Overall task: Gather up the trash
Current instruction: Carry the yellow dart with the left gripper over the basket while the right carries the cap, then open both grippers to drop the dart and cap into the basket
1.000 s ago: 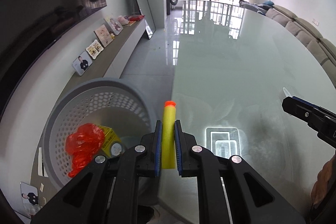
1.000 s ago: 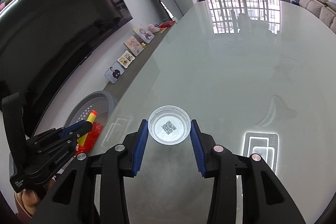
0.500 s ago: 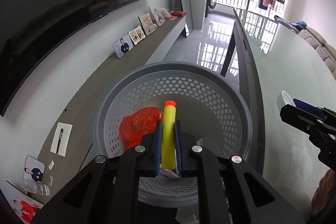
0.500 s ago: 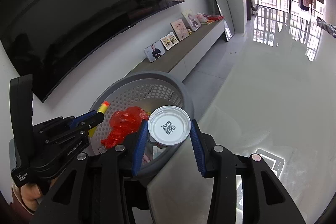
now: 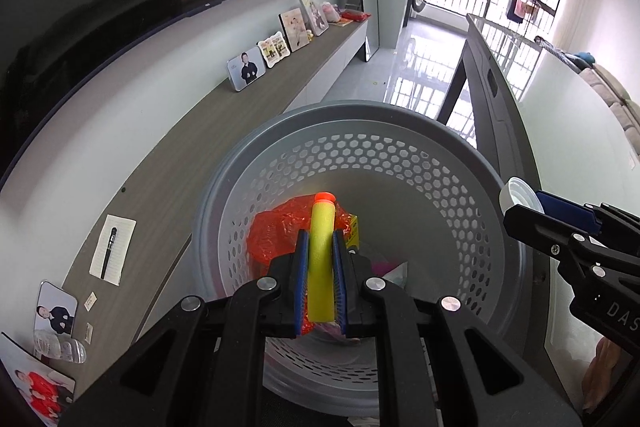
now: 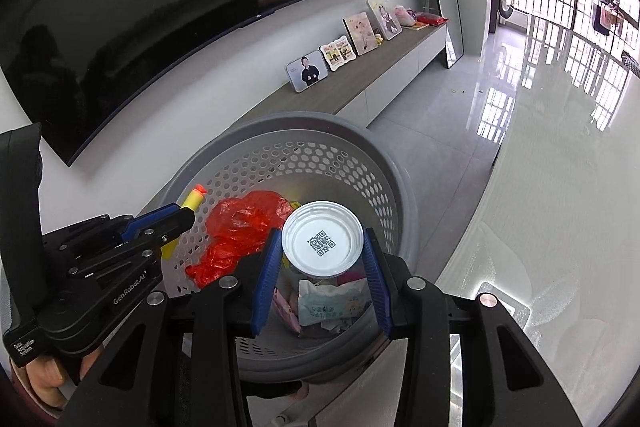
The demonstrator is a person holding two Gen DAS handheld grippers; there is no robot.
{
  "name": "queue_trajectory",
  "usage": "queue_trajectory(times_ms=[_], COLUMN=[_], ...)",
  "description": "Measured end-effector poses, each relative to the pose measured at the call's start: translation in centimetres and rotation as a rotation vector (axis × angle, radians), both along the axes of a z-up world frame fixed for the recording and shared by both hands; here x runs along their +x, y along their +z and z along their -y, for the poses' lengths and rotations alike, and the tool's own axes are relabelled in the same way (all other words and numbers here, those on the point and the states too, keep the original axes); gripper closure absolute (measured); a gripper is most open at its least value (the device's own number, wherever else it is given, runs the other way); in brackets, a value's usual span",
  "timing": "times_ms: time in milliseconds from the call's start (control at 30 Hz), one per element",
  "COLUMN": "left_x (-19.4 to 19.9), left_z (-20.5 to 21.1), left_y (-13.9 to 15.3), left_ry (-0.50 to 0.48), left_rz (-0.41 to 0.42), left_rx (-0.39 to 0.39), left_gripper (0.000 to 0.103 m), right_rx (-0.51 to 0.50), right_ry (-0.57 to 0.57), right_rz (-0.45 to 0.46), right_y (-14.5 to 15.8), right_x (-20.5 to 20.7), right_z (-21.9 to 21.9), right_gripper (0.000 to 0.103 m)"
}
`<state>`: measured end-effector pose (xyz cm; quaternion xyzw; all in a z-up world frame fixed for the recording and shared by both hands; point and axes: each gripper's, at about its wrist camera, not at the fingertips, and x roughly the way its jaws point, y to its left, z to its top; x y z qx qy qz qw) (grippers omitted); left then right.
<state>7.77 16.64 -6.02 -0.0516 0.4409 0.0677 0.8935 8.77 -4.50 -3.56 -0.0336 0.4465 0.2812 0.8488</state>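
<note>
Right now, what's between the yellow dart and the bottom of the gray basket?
Just air, then trash: the left wrist view shows the foam dart in the left claw over a red plastic bag inside the basket.

Basket (image 5: 360, 131) beside table (image 6: 560, 187), bag (image 6: 240, 227) and wrappers (image 6: 324, 303) inside

The yellow foam dart's (image 5: 320, 259) lower end was hidden between blue pads; the grey perforated basket's (image 6: 384, 163) near rim sat behind gripper arms.
</note>
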Motion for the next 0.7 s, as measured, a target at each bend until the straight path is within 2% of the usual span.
queue_trajectory(times_ms=[167, 267, 633, 667, 700], left_x=[-0.1, -0.1, -0.4, -0.5, -0.5], left_z=[0.0, -0.2, -0.2, -0.2, -0.3], left_y=[0.1, 0.2, 0.6, 0.5, 0.6], left_ry=[0.007, 0.01, 0.018, 0.019, 0.02], left_rz=[0.003, 0.006, -0.004, -0.005, -0.005], left_rx=[-0.004, -0.002, 0.005, 0.004, 0.004], left_gripper=[0.089, 0.089, 0.089, 0.087, 0.078], right_rx=[0.0, 0.001, 0.019, 0.021, 0.023], right_ry=[-0.003, -0.01, -0.016, -0.017, -0.018], right_rz=[0.003, 0.014, 0.027, 0.028, 0.029], right_y=[-0.2, 0.0, 0.5, 0.5, 0.5], right_x=[-0.2, -0.6, -1.1, -1.2, -1.2], right_z=[0.2, 0.5, 1.1, 1.2, 1.2], right_gripper=[0.063, 0.048, 0.048, 0.048, 0.048])
